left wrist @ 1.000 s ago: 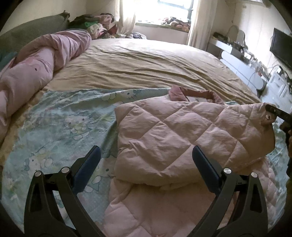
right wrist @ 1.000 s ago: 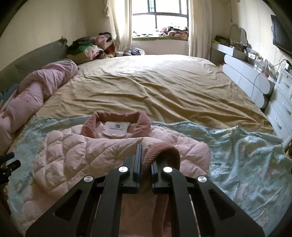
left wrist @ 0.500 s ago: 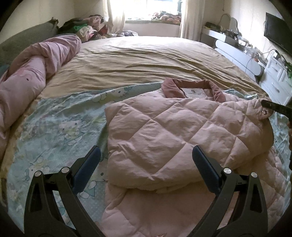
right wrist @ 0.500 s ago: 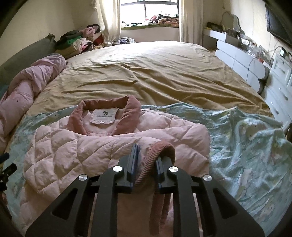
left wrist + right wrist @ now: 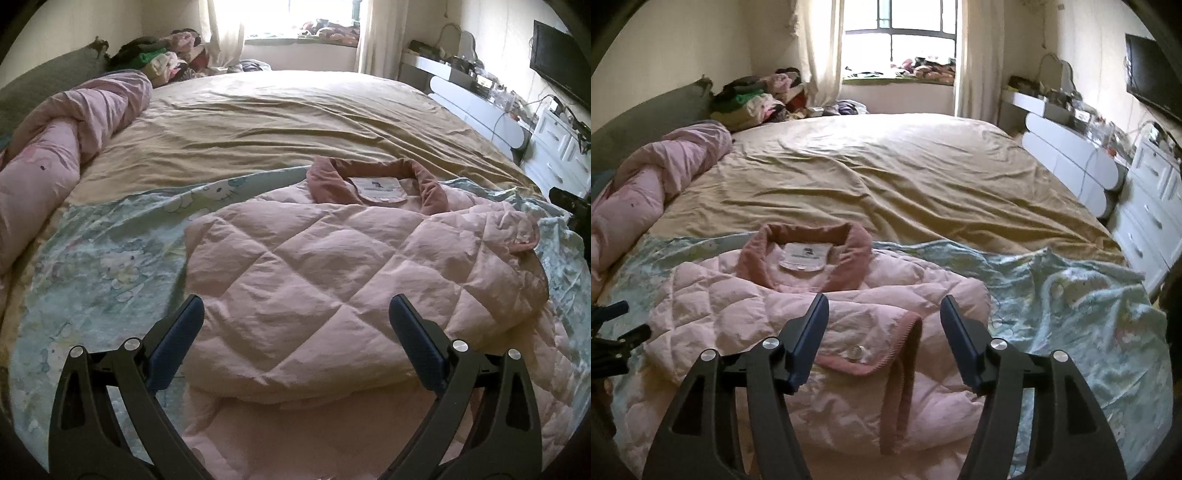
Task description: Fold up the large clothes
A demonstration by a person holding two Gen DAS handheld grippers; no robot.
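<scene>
A pale pink quilted jacket [image 5: 332, 280] with a dusty-rose collar [image 5: 376, 177] lies on the pale blue printed sheet [image 5: 110, 258] at the near end of the bed, its sleeve folded across the body. My left gripper [image 5: 295, 332] hangs open above its near part, nothing between the fingers. In the right wrist view the jacket [image 5: 746, 325] lies just below my right gripper [image 5: 884, 332], whose jaws are opening; the ribbed cuff with a button [image 5: 871, 354] lies flat below them, free of the pads.
A tan bedspread [image 5: 886, 177] covers the far bed. A rolled pink duvet [image 5: 646, 195] lies along the left edge, with piled clothes [image 5: 757, 99] behind it. White drawers [image 5: 1152, 206] and a dresser stand at the right. The other gripper's tip [image 5: 613, 332] shows at the left edge.
My right gripper, shut on the sleeve cuff a second ago, has opened, and the cuff now lies flat on the jacket. The left gripper has drifted right over the jacket, still open.
</scene>
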